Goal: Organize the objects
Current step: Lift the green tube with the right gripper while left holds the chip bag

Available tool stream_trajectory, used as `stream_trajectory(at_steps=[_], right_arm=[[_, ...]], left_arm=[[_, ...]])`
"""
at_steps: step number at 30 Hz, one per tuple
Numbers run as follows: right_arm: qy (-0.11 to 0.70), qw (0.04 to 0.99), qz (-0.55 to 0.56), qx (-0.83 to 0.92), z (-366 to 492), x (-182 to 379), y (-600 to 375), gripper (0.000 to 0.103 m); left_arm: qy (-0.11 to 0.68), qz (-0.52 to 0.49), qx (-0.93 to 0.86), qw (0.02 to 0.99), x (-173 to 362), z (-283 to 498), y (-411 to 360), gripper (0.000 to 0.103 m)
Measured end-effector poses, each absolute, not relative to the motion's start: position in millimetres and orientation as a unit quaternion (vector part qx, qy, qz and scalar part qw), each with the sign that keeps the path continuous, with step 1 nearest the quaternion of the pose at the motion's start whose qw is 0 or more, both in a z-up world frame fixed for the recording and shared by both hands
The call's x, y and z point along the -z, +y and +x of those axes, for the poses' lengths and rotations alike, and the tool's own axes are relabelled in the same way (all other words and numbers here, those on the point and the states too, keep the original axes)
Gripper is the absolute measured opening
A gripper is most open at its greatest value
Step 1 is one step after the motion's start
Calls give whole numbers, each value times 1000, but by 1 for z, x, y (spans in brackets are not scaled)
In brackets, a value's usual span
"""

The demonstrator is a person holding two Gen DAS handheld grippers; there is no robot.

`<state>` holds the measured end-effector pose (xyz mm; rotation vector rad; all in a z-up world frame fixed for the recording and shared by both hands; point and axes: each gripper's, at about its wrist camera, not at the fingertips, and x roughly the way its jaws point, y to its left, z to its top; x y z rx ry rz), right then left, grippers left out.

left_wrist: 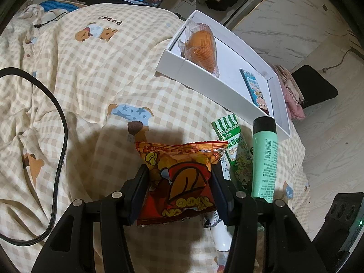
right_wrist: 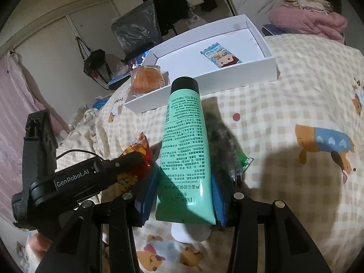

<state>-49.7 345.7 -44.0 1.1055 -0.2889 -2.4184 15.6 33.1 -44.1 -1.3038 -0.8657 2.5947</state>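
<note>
You are partway through. The white box (left_wrist: 175,68) on the bed (left_wrist: 91,72) already holds two things: the wrapped orange bun (left_wrist: 201,47) at one end and the small blue snack packet (right_wrist: 220,55) on its floor. Your left gripper (left_wrist: 179,188) is clamped on the red snack bag (left_wrist: 182,177), and your right gripper (right_wrist: 184,195) is clamped on the mint-green hand cream tube (right_wrist: 184,141), both short of the box. The green striped packet (left_wrist: 232,145) lies on the bed, and a white tube end (right_wrist: 190,234) shows beneath; both likely remain.
</note>
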Motion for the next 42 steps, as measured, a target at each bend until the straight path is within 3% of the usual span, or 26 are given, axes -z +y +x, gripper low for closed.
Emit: stream_trajectory(at_steps=[5,12,42], right_arm=[[-101,232,408,877,-50,46,344,46],[-102,233,412,875,-51,48,344,46],[-135,256,346,893,-43,26,355,45]], left_arm=[[-259,-442,-858,34,46,12,40,57],[-157,-451,-879,13,38,10,67,57],[-231,-362,-902,54,7,31,42,57]])
